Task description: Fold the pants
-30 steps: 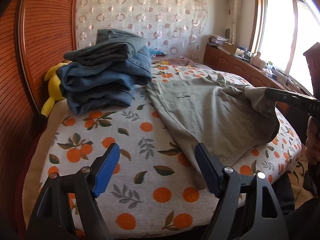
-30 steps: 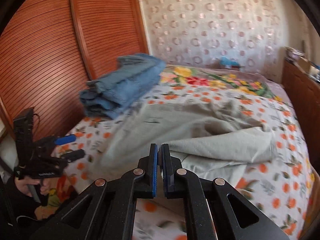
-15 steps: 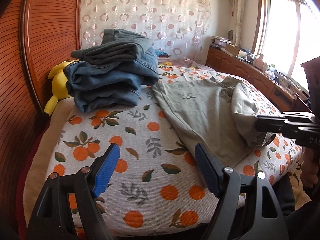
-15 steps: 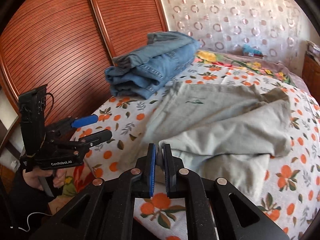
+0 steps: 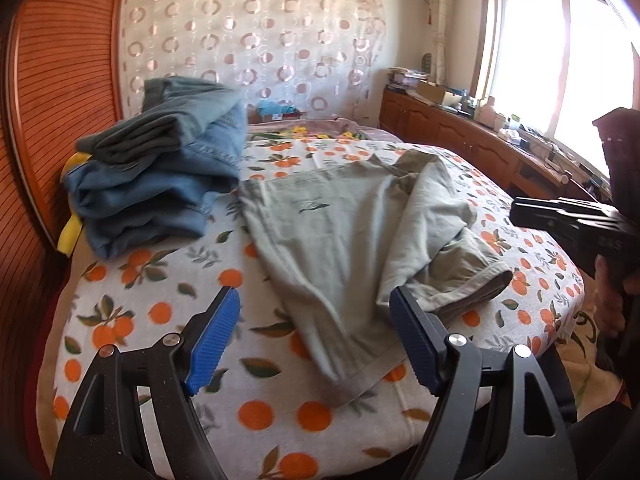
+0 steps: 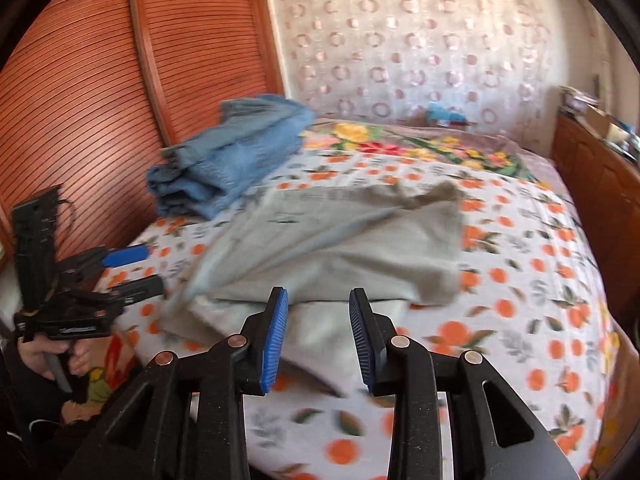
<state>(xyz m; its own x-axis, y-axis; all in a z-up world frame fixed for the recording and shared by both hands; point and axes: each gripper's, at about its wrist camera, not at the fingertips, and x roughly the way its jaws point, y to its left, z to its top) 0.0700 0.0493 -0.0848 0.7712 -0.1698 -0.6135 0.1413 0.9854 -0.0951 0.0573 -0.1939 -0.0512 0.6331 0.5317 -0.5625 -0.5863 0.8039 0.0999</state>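
Observation:
Grey-green pants (image 5: 332, 240) lie across the orange-print bed (image 5: 152, 320), one leg doubled over the other with its hem near the front edge. My left gripper (image 5: 316, 340) hovers open just short of the lower hem, nothing between its blue pads. In the right wrist view the pants (image 6: 340, 240) lie just beyond my right gripper (image 6: 318, 336). Its jaws are opening; the cloth shows past the gap and no pad presses on it. The left gripper (image 6: 154, 267) stands open at the bed's left edge. The right gripper (image 5: 520, 212) reaches in from the right in the left wrist view.
A stack of folded blue jeans (image 5: 160, 184) sits at the back left of the bed, with a yellow plush toy (image 5: 70, 232) behind it. Slatted wooden panels (image 6: 80, 100) line the left side. A cluttered wooden cabinet (image 5: 460, 132) runs under the window at the right.
The right gripper, shut on the pant leg's edge earlier, has parted its jaws and let go; the leg now lies folded over. The left gripper stayed open and shifted a little.

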